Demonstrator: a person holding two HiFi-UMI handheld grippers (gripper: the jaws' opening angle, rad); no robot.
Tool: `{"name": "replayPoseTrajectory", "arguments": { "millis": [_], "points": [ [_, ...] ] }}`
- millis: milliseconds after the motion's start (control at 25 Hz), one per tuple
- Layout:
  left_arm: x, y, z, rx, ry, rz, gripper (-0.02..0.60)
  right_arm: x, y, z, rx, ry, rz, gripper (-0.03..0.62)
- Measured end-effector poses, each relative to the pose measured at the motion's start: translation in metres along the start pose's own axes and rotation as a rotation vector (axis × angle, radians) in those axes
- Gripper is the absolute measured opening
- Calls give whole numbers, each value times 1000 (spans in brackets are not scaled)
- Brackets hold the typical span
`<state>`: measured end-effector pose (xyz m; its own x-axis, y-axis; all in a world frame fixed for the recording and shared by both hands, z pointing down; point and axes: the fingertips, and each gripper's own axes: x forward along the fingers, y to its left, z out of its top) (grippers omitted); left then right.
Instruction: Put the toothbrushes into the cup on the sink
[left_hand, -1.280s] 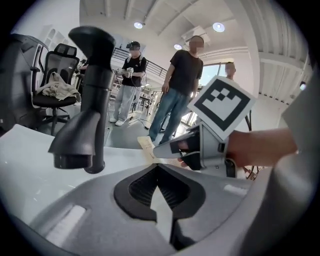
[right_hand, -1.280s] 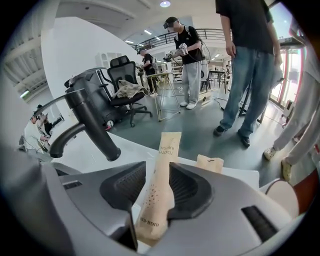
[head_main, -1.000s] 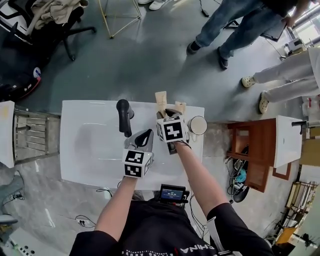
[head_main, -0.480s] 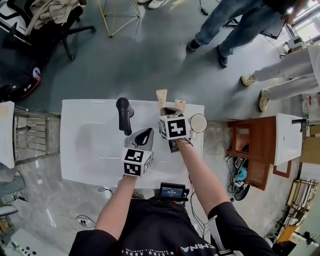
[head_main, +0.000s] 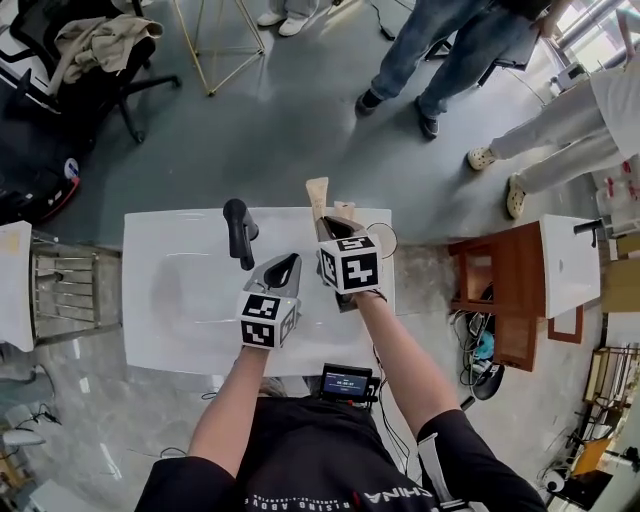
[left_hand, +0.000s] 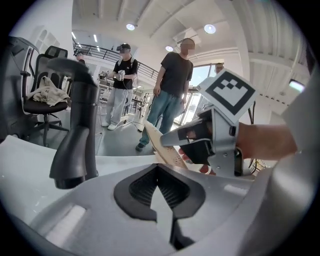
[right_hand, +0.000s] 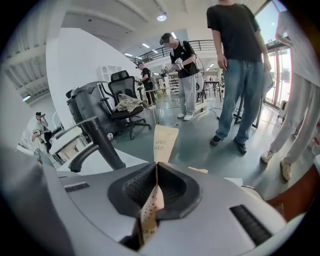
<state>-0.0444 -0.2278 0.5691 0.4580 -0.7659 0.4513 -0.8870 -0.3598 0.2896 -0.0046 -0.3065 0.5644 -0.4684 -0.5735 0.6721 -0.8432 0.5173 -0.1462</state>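
At the sink (head_main: 160, 330), the faucet (head_main: 238, 232) stands at the back edge and the cup (head_main: 384, 240) at the back right corner, with a toothbrush (head_main: 318, 195) between them. People (head_main: 440, 50) stand on the floor (head_main: 250, 140) behind, and a cabinet (head_main: 500, 290) sits to the right.

Right gripper view, upper centre: letters "OTH" and "USH" in two lines on the pale paper toothbrush package (right_hand: 162, 142); smaller print lower on the same package, too blurred to read. Head view, bottom edge: "CHINA", inverted, in white on the black shirt (head_main: 320, 450). Just above, lit screen of the small device (head_main: 347, 382): figures illegible.
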Motion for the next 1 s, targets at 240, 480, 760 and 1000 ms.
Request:
{"name": "replayPoseTrajectory", "arguments": {
  "millis": [240, 480, 760, 1000],
  "points": [
    [2, -22, 30, 58, -36, -49, 3, -54, -11, 14, 13, -121, -33, 21],
    [6, -48, 40, 93, -43, -88, 3, -100, -42, 13, 56, -196, -89, 21],
    [14, -68, 50, 100, -50, -118, 2, -132, -76, 18, 111, -300, -121, 21],
    [21, -82, 75, 122, -85, -143, 3, -144, -88, 39, 103, -441, -97, 21]
  ]
}}
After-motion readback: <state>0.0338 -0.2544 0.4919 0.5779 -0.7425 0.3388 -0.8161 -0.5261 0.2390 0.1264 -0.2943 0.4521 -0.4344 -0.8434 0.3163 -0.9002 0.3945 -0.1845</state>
